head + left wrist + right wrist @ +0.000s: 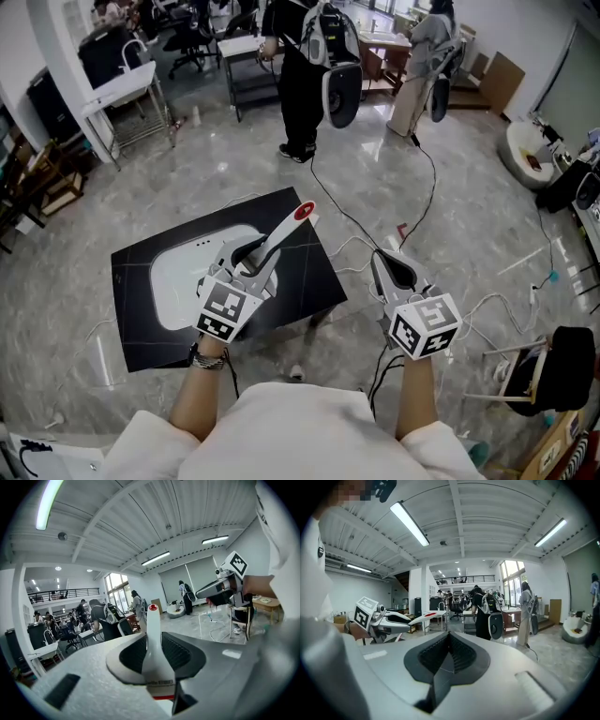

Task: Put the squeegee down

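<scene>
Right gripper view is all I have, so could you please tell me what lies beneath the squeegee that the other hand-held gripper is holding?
Observer: In the head view, the squeegee is over a black table, next to the white sink set in it.
Operator: Thank you. How is it gripped?
Observer: The left hand-held gripper has its jaws closed on the squeegee's lower end. The red tip points away from the person.
Operator: And where is my own gripper relative to that table?
Observer: The right hand-held gripper is past the table's right edge, above the floor.
</scene>
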